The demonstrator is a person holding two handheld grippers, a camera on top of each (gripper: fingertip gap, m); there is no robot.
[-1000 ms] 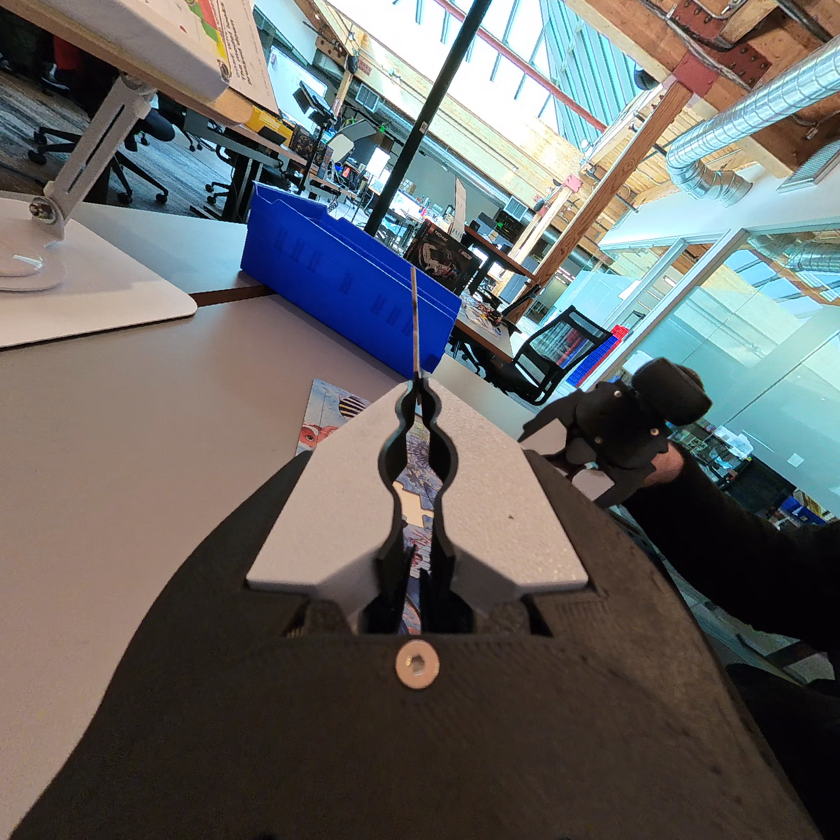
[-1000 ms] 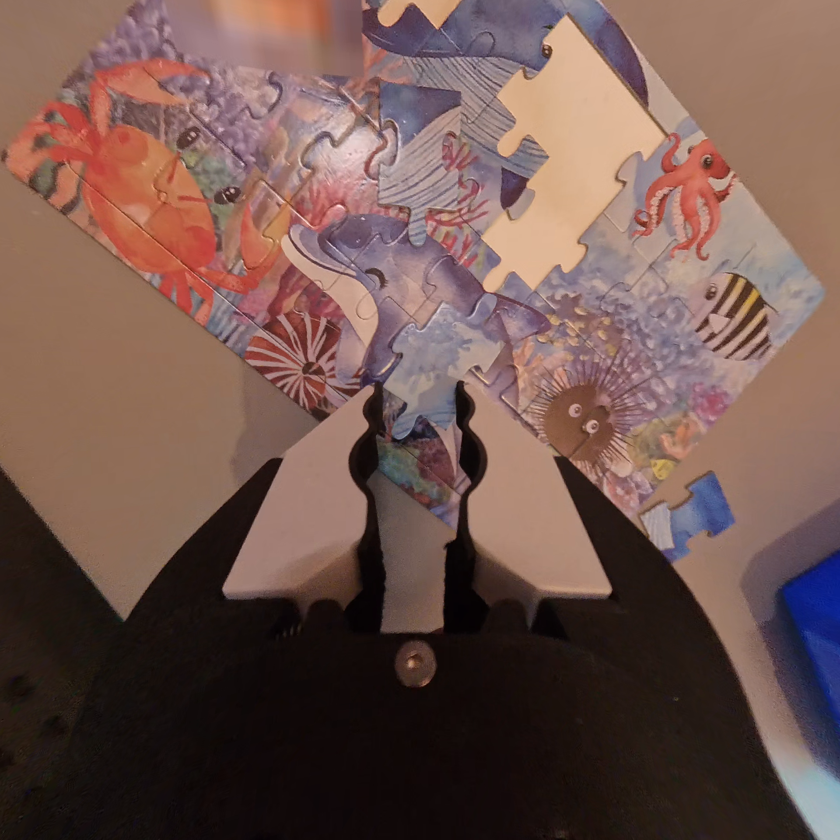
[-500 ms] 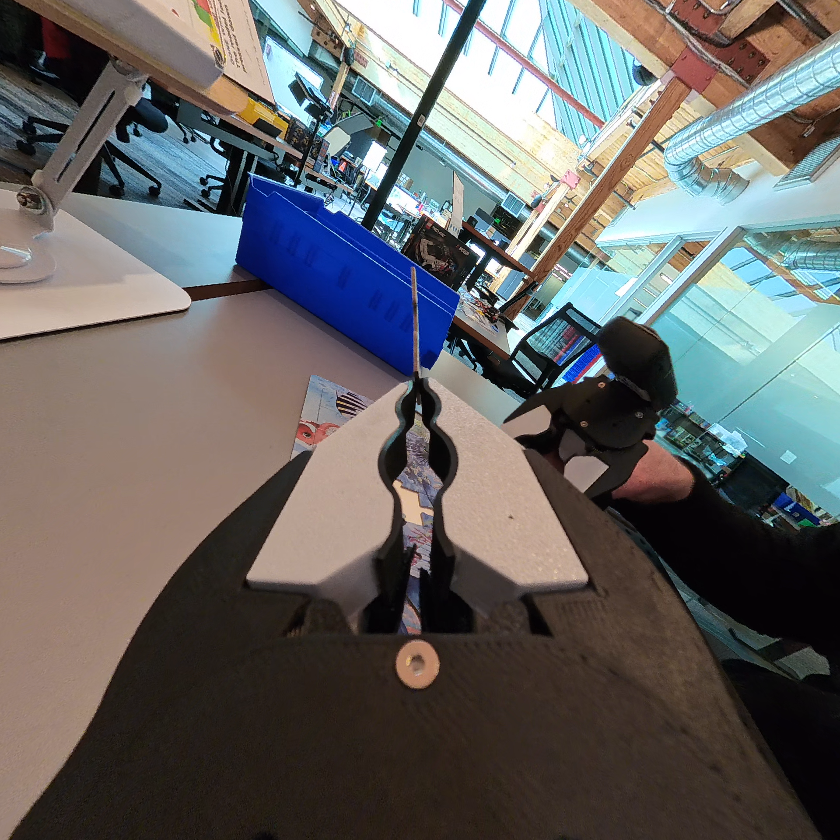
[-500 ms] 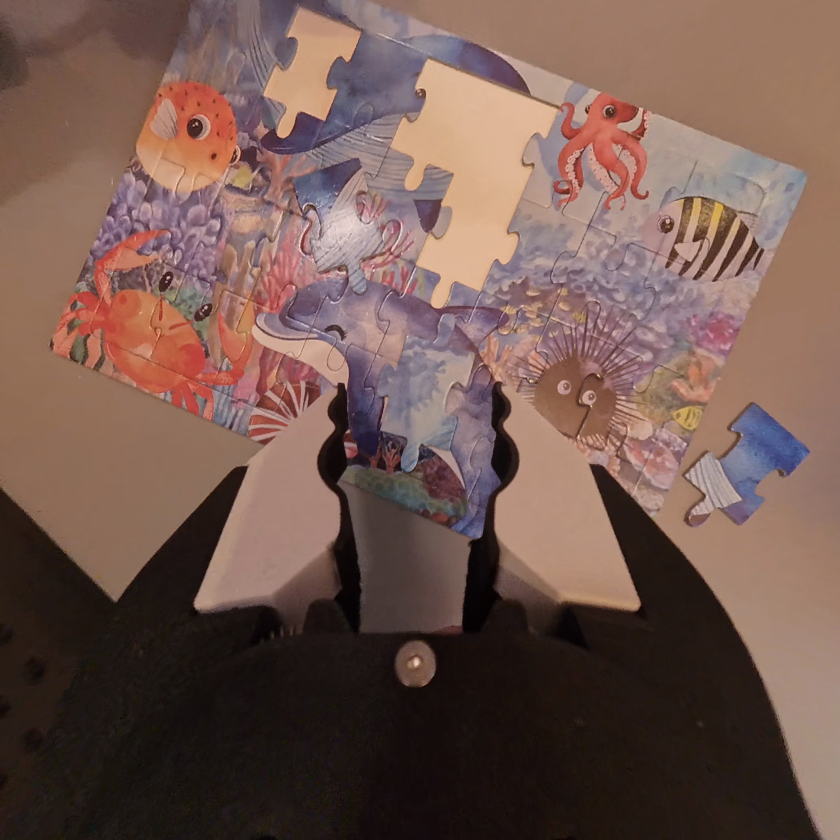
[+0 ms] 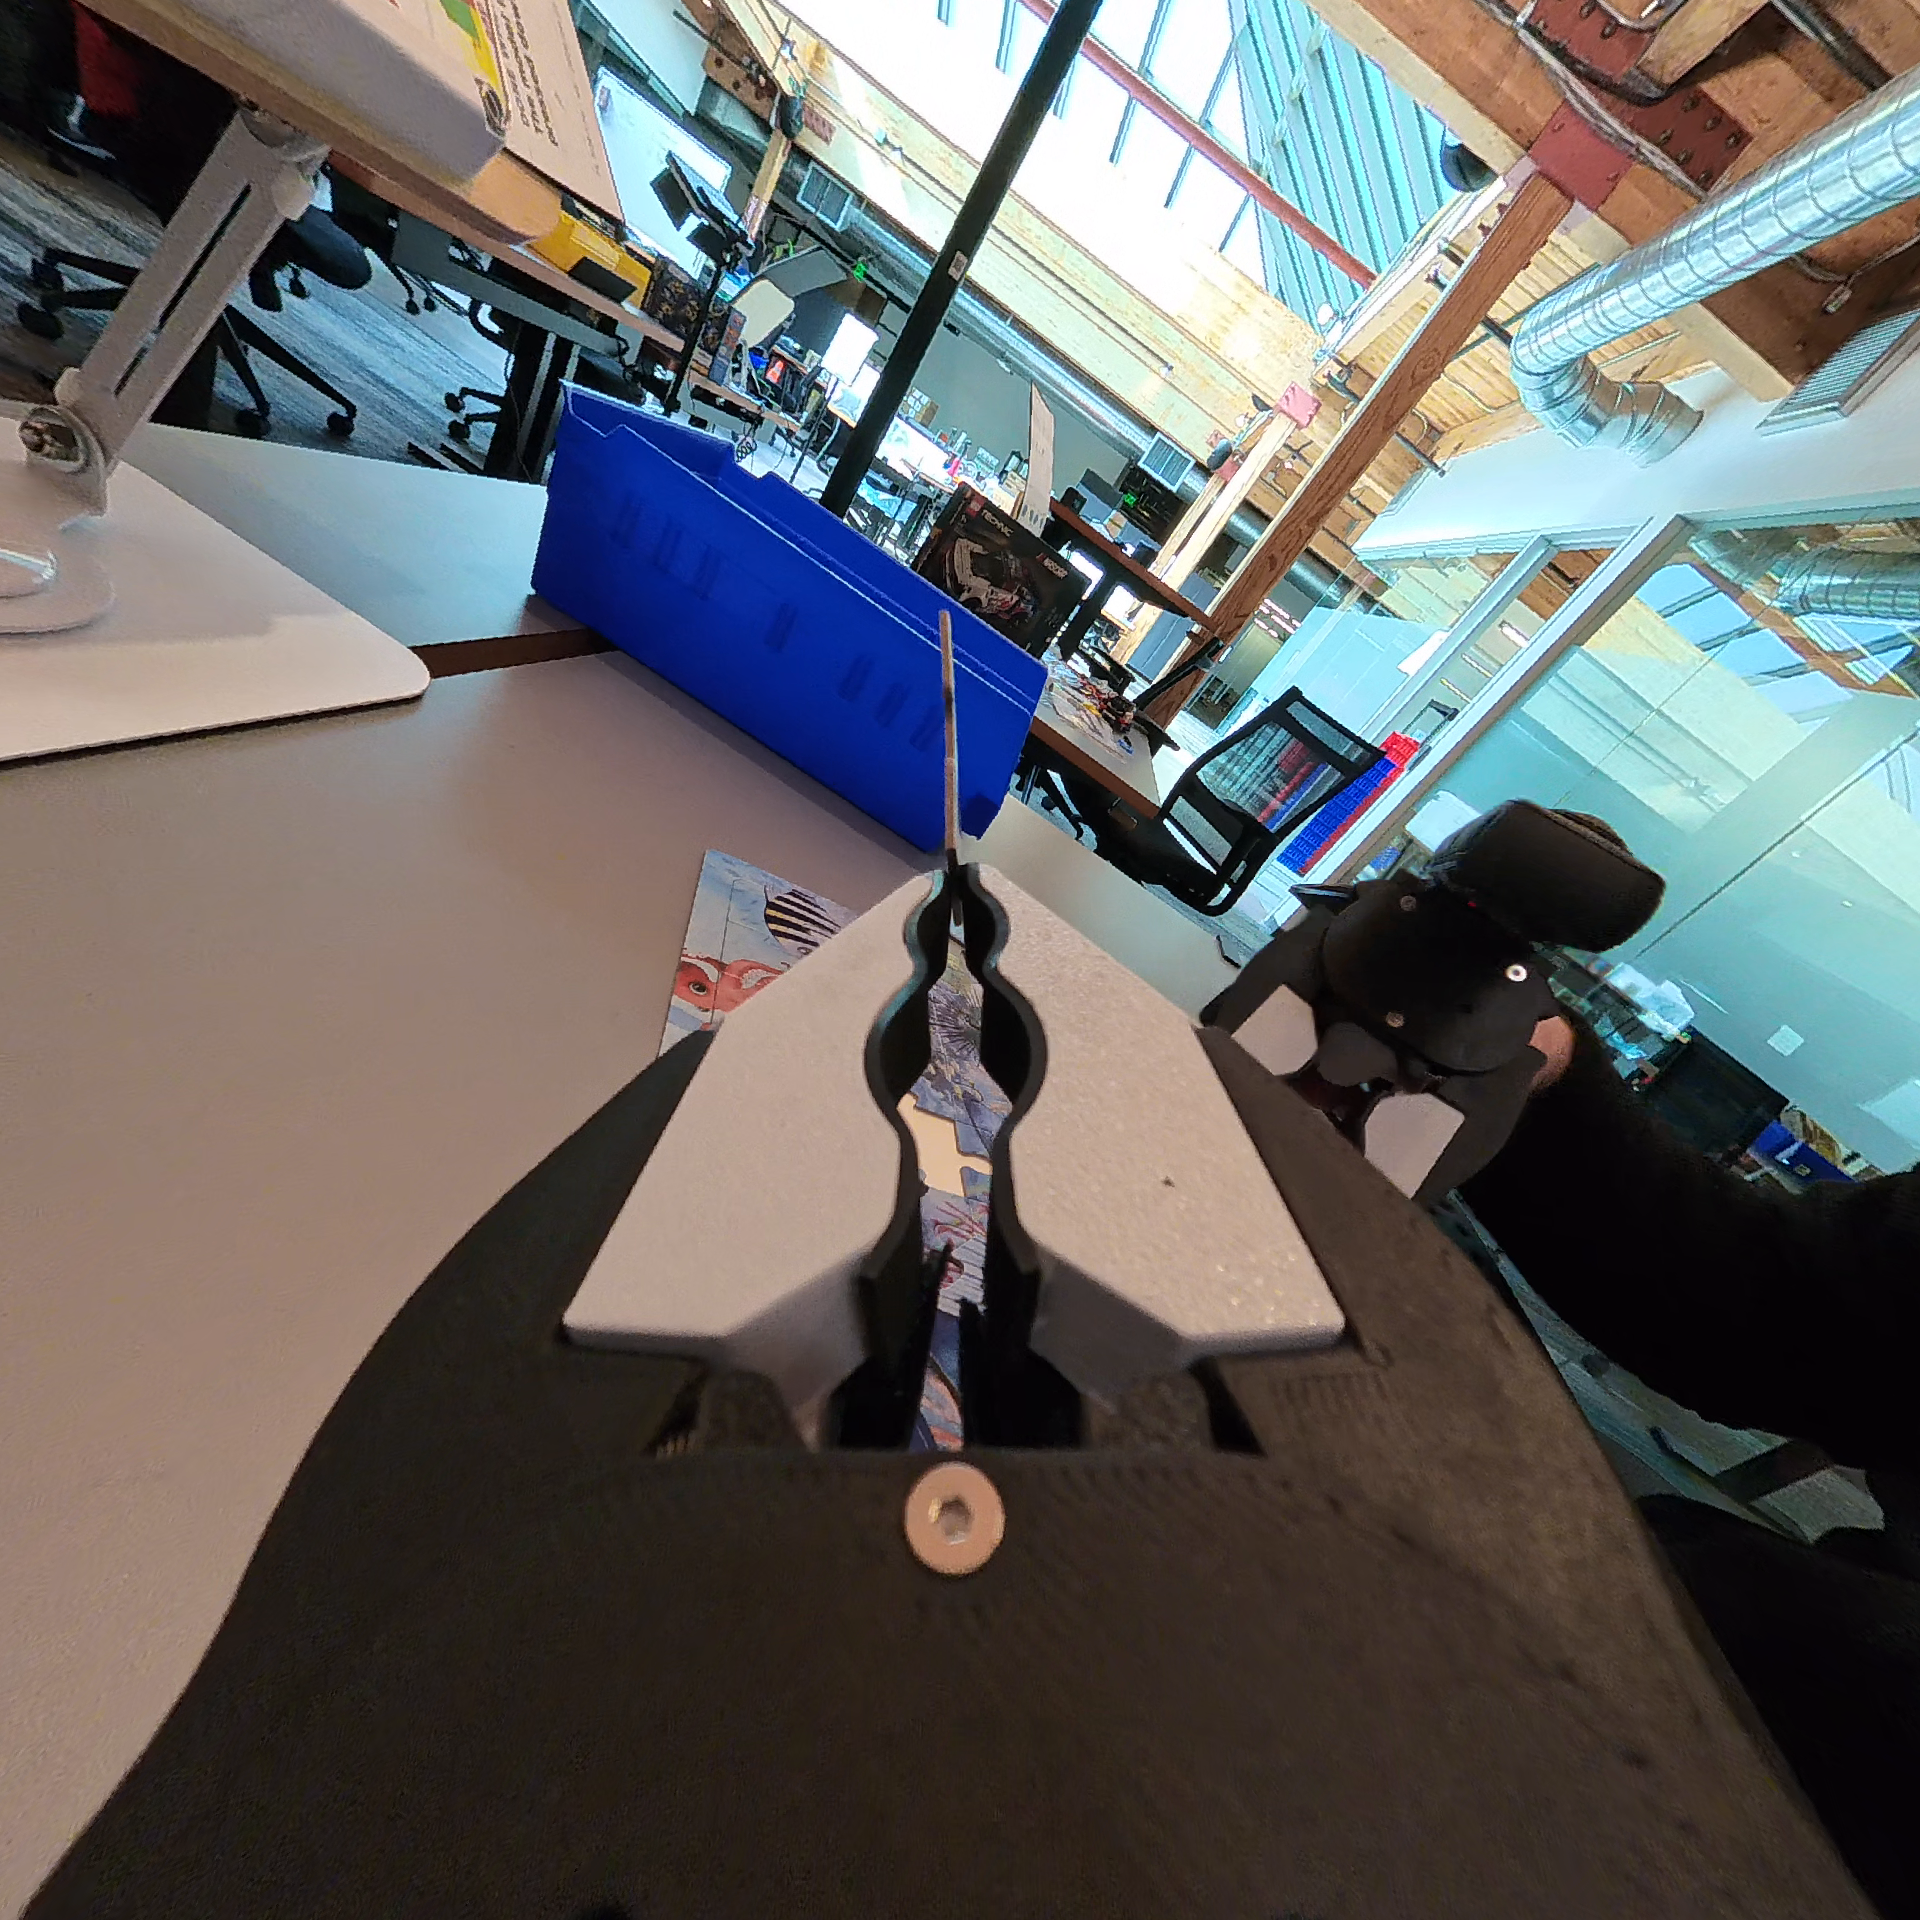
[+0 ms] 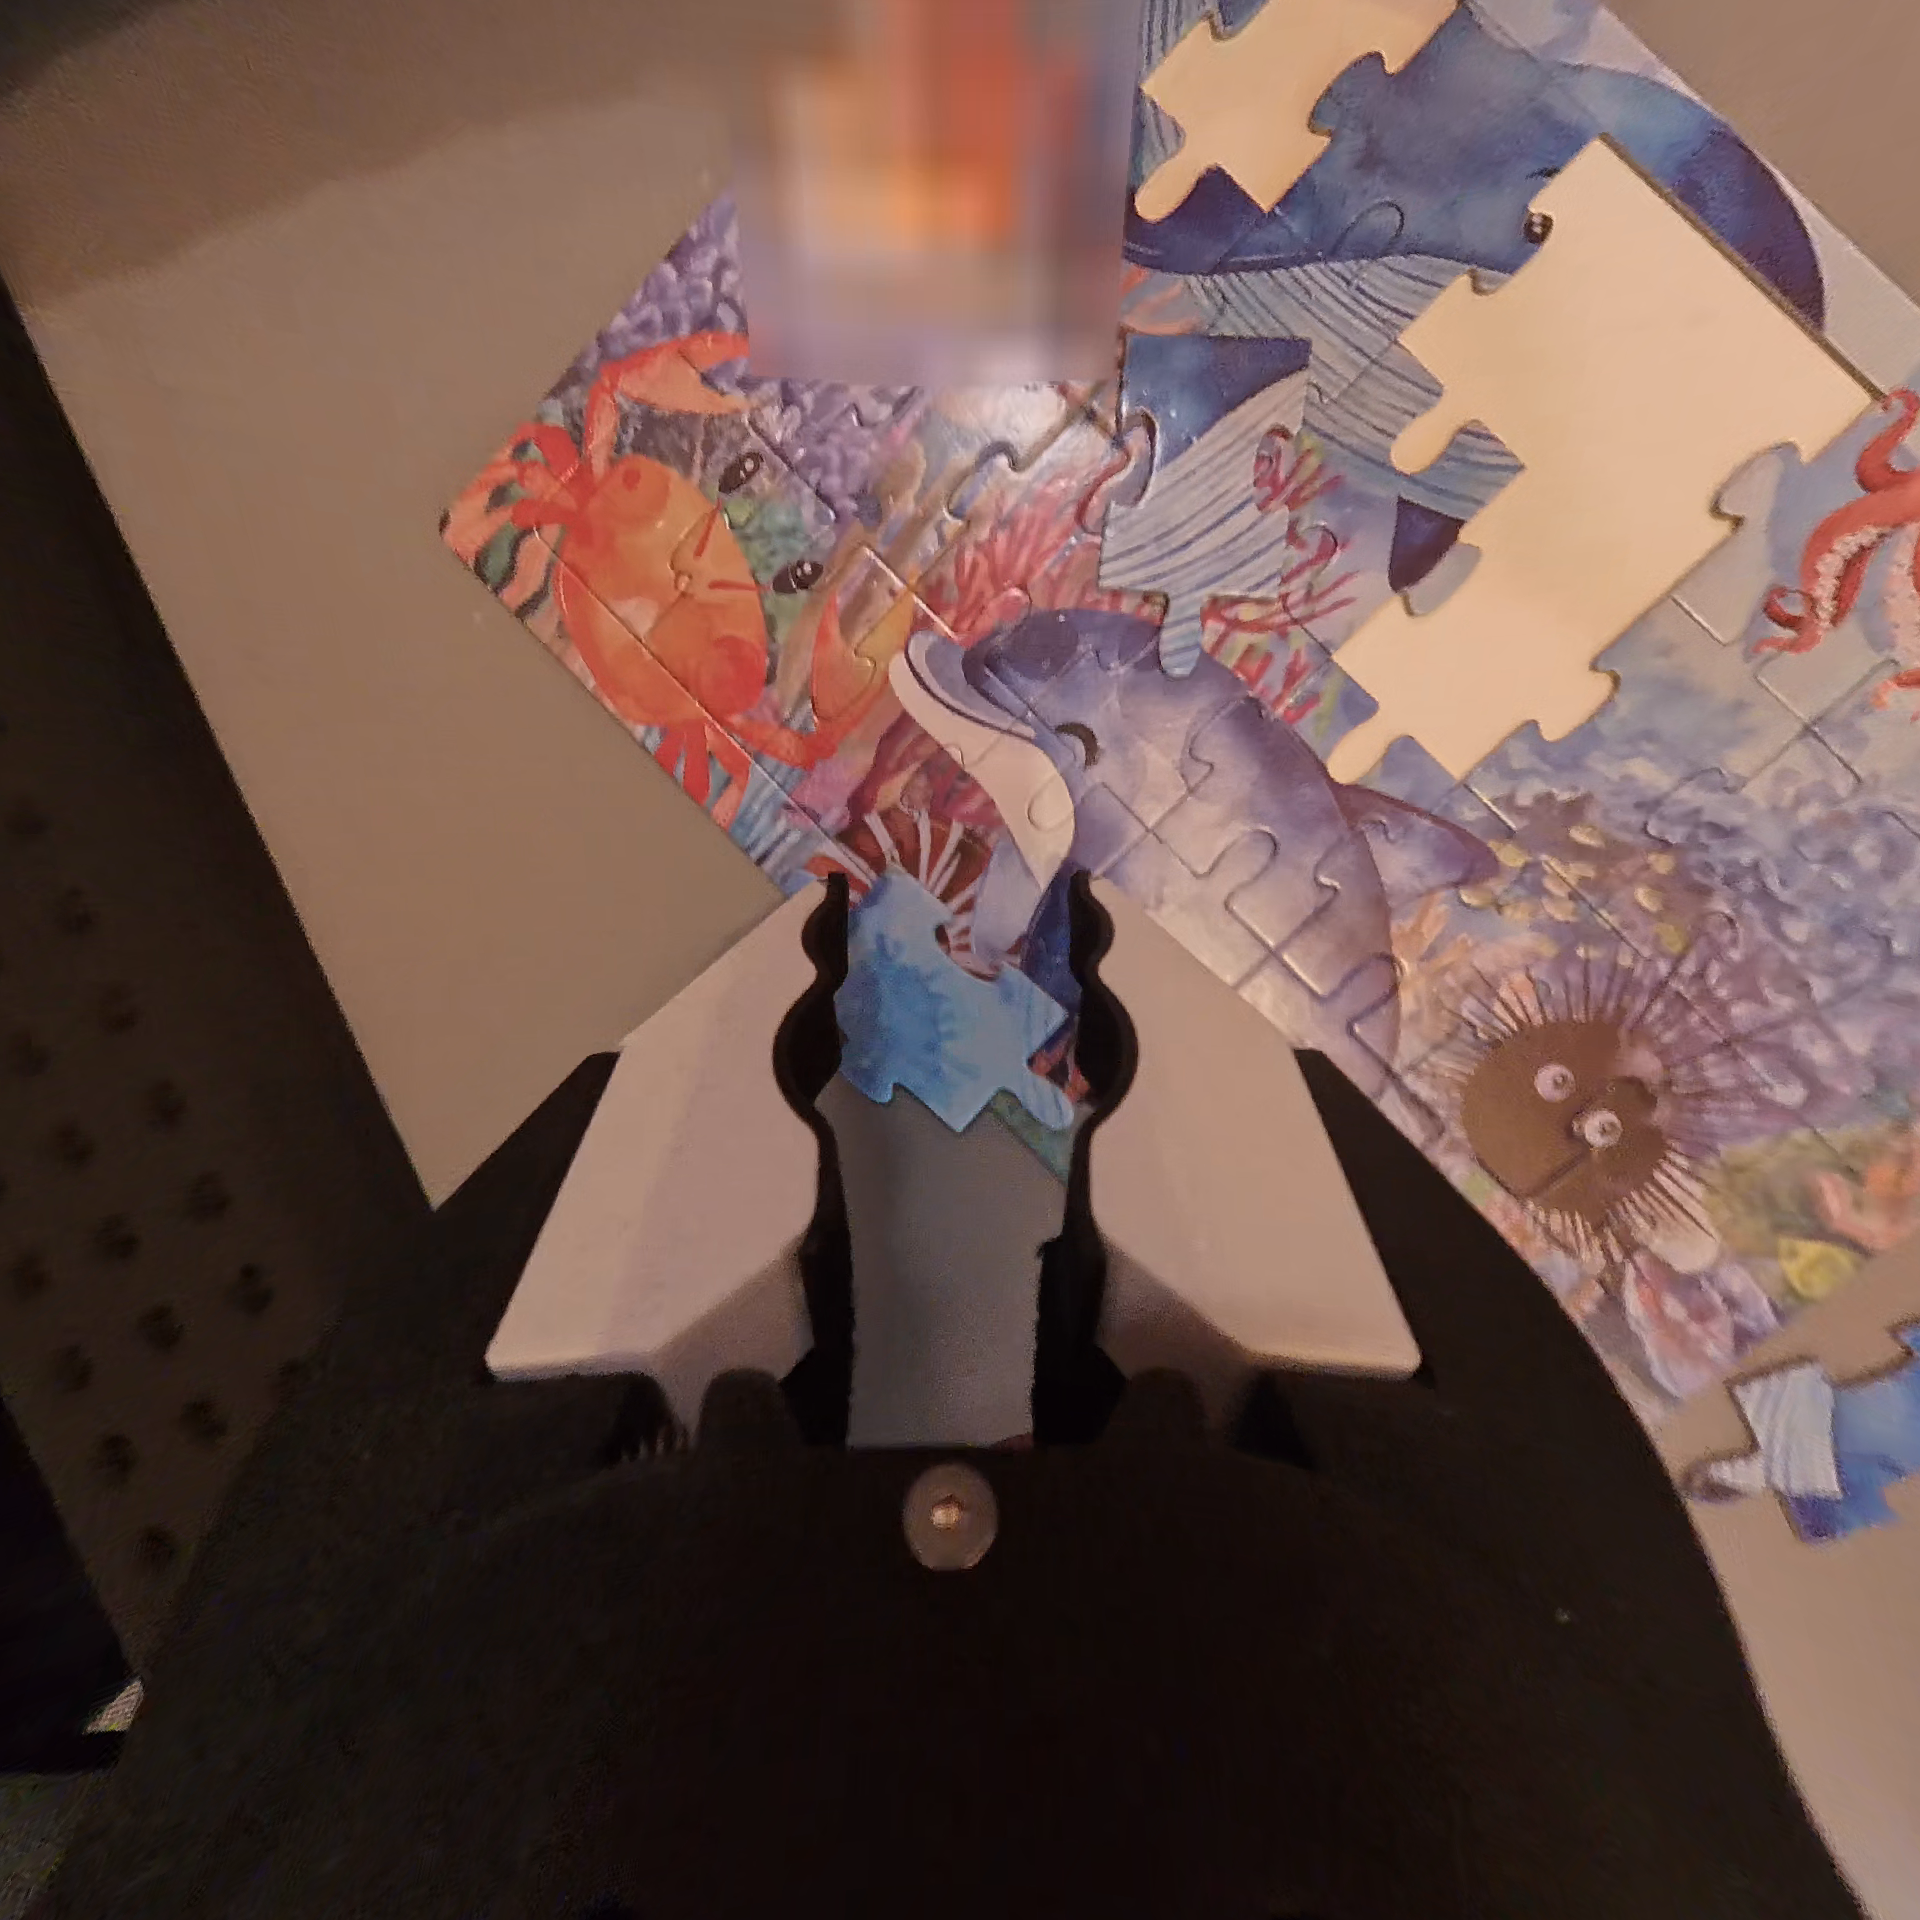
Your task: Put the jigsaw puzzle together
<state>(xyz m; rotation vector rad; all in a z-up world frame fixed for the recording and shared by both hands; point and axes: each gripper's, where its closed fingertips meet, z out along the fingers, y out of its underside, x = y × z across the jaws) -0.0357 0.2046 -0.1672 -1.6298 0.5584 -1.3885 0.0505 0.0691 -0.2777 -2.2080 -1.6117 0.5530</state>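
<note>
The sea-animal jigsaw puzzle (image 6: 1247,779) lies flat on the grey table, with a large bare gap (image 6: 1610,520) and a smaller one (image 6: 1226,104). My right gripper (image 6: 956,894) hovers over its near edge, shut on a light blue piece (image 6: 935,1029) held flat between the fingers. A striped blue piece (image 6: 1195,488) lies crooked on the puzzle. Another loose piece (image 6: 1787,1455) lies beside the puzzle. My left gripper (image 5: 951,883) is shut on a thin piece (image 5: 948,727), seen edge-on and standing upright, above the puzzle (image 5: 748,935). The right gripper (image 5: 1330,1081) shows to its right.
A blue bin (image 5: 779,623) stands behind the puzzle on the table (image 5: 312,987). A white stand base (image 5: 187,644) sits at the far left. A person's dark sleeve (image 5: 1714,1299) reaches in from the right. A dark perforated surface (image 6: 104,1039) borders the table. Some 20 cm of space lies between my two pairs of fingers.
My right gripper opened wide half a second ago, then narrowed onto the light blue piece and swung left over the puzzle's near edge. My left gripper stays shut on its piece.
</note>
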